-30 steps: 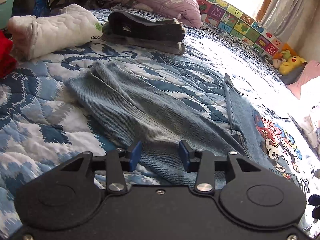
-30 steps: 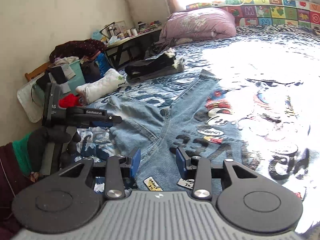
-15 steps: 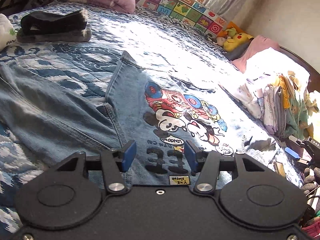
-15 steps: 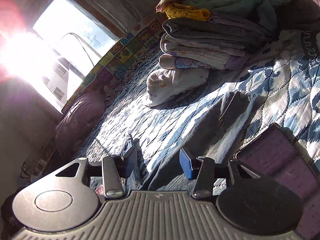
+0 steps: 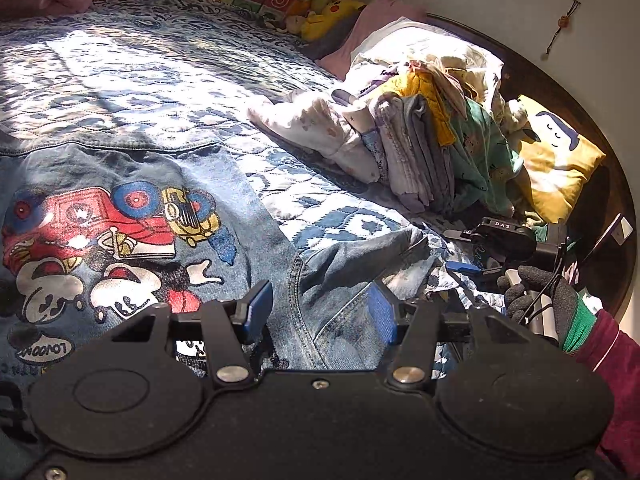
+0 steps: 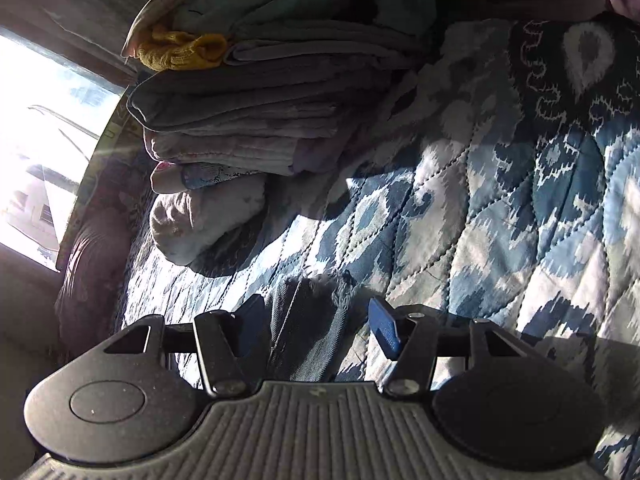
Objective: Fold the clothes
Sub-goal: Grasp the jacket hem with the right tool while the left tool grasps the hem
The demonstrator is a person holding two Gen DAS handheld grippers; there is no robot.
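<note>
Bed (image 5: 160, 80) with blue-white quilt carries everything. Denim jacket (image 5: 120, 240) spread flat on quilt, cartoon print up, one sleeve (image 5: 360, 256) crumpled toward bed edge. Stack of folded clothes (image 5: 420, 152) near headboard, well apart from jacket. Left gripper (image 5: 320, 312) over jacket's sleeve seam — blue pads spread, nothing between. Right gripper (image 6: 320, 320) low over quilt, jaws wide — frayed sleeve cuff (image 6: 316, 300) lies between pads, not pinched. Gloved hand (image 5: 540, 296) holds right gripper's handle.
</note>
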